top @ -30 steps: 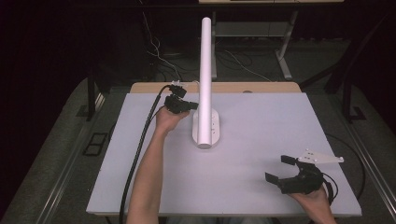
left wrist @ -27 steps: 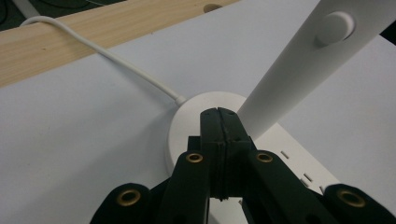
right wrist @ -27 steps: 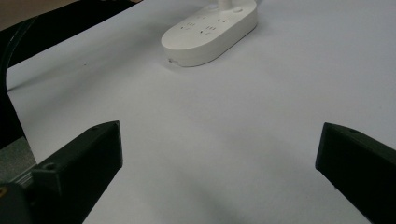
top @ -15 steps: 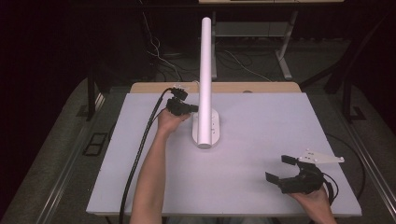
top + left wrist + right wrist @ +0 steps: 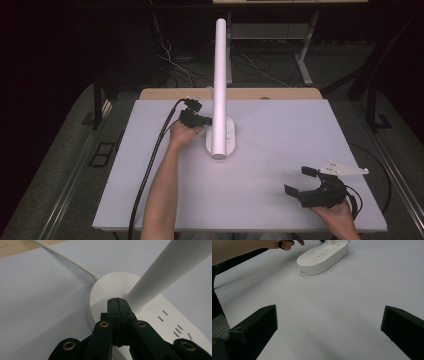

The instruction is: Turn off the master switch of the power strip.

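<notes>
My left gripper (image 5: 117,300), jaws pressed together, touches the lamp base (image 5: 105,290); my right gripper (image 5: 306,181) gapes wide at five o'clock.

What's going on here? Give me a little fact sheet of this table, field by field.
Surface: pale table top
Main object: white power strip base with sockets, a tall white pole rising from it
Cord: white cable leaving the base toward the wooden edge
Left gripper: jaws shut together, tips at the foot of the pole, on or just above the base
Right gripper: jaws wide open, nothing between them, near the table's front right corner, apart from the base
Person: two forearms coming in from the near edge
</notes>
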The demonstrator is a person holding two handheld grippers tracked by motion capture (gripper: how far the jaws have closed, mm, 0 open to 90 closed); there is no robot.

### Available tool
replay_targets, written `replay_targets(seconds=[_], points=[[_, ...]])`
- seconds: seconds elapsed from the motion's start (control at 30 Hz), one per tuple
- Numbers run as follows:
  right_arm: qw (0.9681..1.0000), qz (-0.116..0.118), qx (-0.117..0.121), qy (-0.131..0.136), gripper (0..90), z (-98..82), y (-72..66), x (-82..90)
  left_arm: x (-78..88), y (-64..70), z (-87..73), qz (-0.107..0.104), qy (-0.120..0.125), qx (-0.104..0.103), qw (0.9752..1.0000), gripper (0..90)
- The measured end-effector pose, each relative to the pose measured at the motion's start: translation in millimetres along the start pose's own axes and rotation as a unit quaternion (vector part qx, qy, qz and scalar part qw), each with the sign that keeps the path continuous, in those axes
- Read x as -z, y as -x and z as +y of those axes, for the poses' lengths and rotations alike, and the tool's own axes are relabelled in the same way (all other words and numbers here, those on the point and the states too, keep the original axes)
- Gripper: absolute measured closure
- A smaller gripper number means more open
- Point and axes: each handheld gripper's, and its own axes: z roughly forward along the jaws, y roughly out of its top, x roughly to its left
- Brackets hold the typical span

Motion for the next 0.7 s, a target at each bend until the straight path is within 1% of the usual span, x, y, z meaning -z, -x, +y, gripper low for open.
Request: replay_targets(seconds=[0.03, 0.07, 0.1, 0.13, 0.17, 0.27, 0.3, 0.33, 0.47, 0.53, 0.6, 0.63, 0.67, 0.7], points=[[1.0000, 0.000, -0.002, -0.001, 0.0, 0.1, -0.3, -0.2, 1.3, -0.9, -0.4, -0.002, -0.009, -0.012, 0.9999, 90.0], [1.0000, 0.000, -0.002, -0.001, 0.0, 0.1, -0.3, -0.2, -0.4, 1.6, -0.9, -0.002, 0.001, -0.002, 1.0000, 90.0], [1.0000, 0.001, -0.001, -0.001, 0.0, 0.1, -0.3, -0.6, 0.4, 1.1, -0.8, 0.000, -0.005, -0.012, 0.9999, 90.0], [1.0000, 0.001, -0.002, -0.003, 0.0, 0.0, -0.4, -0.7, -0.3, 2.5, -0.6, 0.005, -0.002, -0.009, 0.9999, 90.0], [1.0000, 0.001, -0.002, -0.003, 0.0, 0.0, -0.5, -0.8, -0.8, 3.9, -0.4, 0.010, -0.001, -0.011, 0.9999, 90.0], [1.0000, 0.001, -0.002, -0.002, 0.0, 0.0, -0.9, -0.8, -0.9, 8.0, 1.1, 0.027, -0.015, -0.038, 0.9988, 90.0], [1.0000, 0.001, 0.001, -0.002, 0.0, -0.1, -0.9, -1.0, -1.1, 9.8, 1.6, 0.034, -0.019, -0.045, 0.9982, 90.0], [1.0000, 0.001, 0.002, -0.003, 0.0, -0.1, -1.0, -1.2, -1.1, 9.9, 1.7, 0.036, -0.024, -0.048, 0.9979, 90.0], [1.0000, 0.002, 0.004, -0.006, 0.0, 0.0, -1.8, -2.4, -1.5, 8.9, 0.8, 0.028, -0.020, -0.024, 0.9991, 90.0], [1.0000, 0.002, 0.004, -0.005, 0.0, 0.1, -2.4, -2.5, -1.6, 8.8, 0.9, 0.027, -0.019, -0.019, 0.9993, 90.0], [1.0000, 0.001, 0.002, -0.006, 0.0, 0.1, -2.1, -2.2, -1.6, 7.0, 0.8, 0.023, -0.018, -0.007, 0.9996, 90.0], [1.0000, 0.002, 0.003, -0.006, 0.0, 0.2, -1.9, -2.0, -0.6, 4.8, 0.9, 0.017, -0.025, 0.001, 0.9996, 90.0], [1.0000, 0.002, 0.003, -0.006, 0.0, 0.2, -1.9, -2.0, -0.6, 4.8, 0.9, 0.017, -0.025, 0.001, 0.9996, 90.0], [1.0000, 0.001, 0.002, -0.005, 0.0, 0.2, -1.9, -1.7, -1.2, 4.5, 0.6, 0.009, -0.021, 0.016, 0.9996, 90.0]])
